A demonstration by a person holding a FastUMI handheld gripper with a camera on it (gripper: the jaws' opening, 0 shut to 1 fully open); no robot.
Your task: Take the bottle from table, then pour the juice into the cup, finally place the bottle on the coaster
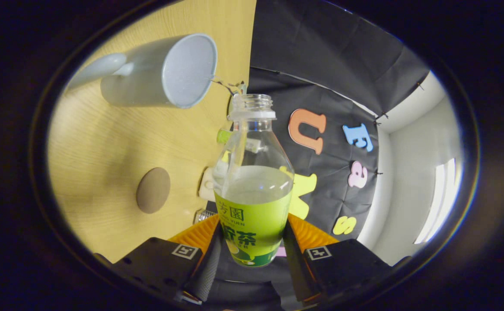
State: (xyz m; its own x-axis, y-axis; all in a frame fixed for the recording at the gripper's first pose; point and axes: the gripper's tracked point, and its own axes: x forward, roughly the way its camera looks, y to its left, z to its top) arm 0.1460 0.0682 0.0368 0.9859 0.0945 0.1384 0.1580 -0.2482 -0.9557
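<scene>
gripper [252,242] clamped on uncapped bottle [252,190] at centre, cup [165,73] upper left, coaster [153,190] on table [105,142] at left

Fisheye camera riding the gripper [250,252], rolled sideways (wooden table [100,151] fills the frame's left), looks close along its fingers, clamped on a green-labelled clear bottle [254,190].

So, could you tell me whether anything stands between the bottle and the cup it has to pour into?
Nothing visible does. The hand-held gripper is shut on the bottle, and only bare table lies between its open mouth and the cup.
</scene>
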